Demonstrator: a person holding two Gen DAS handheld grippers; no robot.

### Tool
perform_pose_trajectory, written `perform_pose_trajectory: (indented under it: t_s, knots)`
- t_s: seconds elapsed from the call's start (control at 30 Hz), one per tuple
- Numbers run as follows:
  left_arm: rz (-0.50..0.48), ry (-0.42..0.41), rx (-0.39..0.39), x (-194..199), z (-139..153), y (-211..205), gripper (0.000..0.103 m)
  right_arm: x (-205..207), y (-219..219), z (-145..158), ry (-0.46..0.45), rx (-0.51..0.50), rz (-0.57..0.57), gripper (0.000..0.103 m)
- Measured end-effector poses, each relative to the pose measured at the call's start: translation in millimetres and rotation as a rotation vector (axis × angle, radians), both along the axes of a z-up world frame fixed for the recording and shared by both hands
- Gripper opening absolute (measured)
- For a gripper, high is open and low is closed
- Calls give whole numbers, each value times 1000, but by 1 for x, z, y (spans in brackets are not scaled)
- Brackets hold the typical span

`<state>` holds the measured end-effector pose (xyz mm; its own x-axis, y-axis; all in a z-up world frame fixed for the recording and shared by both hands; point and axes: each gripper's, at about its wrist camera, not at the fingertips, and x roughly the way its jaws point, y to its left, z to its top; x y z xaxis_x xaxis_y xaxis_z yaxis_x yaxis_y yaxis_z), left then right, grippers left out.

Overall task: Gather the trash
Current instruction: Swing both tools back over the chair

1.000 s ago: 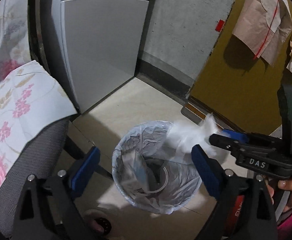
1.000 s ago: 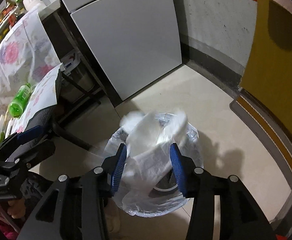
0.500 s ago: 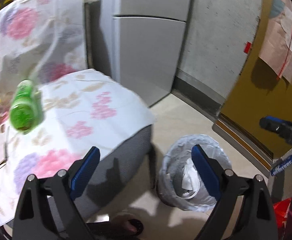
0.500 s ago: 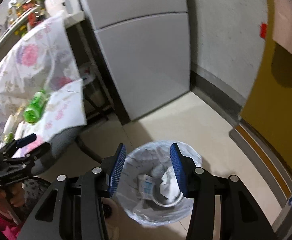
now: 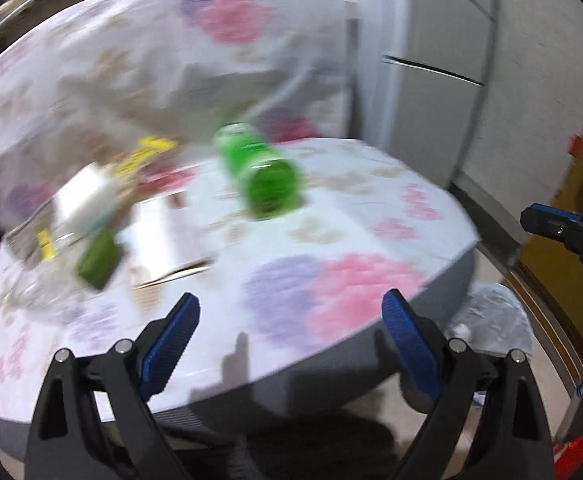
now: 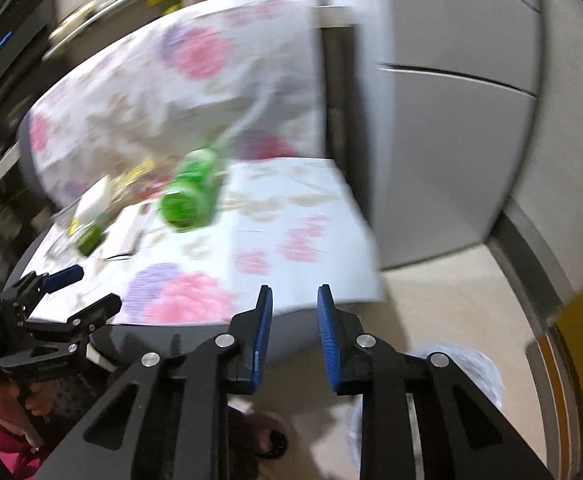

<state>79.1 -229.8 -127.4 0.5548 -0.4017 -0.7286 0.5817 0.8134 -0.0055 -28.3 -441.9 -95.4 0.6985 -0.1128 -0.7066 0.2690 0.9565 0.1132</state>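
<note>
Two claws empty; green bottle (image 5: 265, 176) on chair.

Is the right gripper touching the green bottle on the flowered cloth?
Apart. The right wrist view shows the right gripper empty, with bare cloth between it and the green bottle.

The near half of the floral cloth (image 5: 331, 292) lies bare, open to approach from the front edge. Farther in, a green bottle (image 5: 265, 178) lies on its side mid-surface, with blurred clutter (image 5: 91, 220) crowding the left. A draped backrest (image 5: 195, 52) closes the rear, and the fridge (image 6: 451, 128) stands close on the right. Between cloth edge and fridge, open floor leads to the bin (image 6: 475, 376).
</note>
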Motion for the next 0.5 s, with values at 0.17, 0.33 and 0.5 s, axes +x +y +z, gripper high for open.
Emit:
perform_pose_trajectory:
  t_s: [0.17, 0.33, 0.5]
  knots:
    - [144, 18, -9, 32, 1, 62, 90, 56, 49, 3, -3, 5, 146, 26]
    - [293, 10, -7, 62, 5, 122, 81, 109, 97, -3, 5, 32, 270, 42]
    - [392, 5, -18, 84, 7, 166, 77, 154, 138, -19, 38, 46, 359, 53]
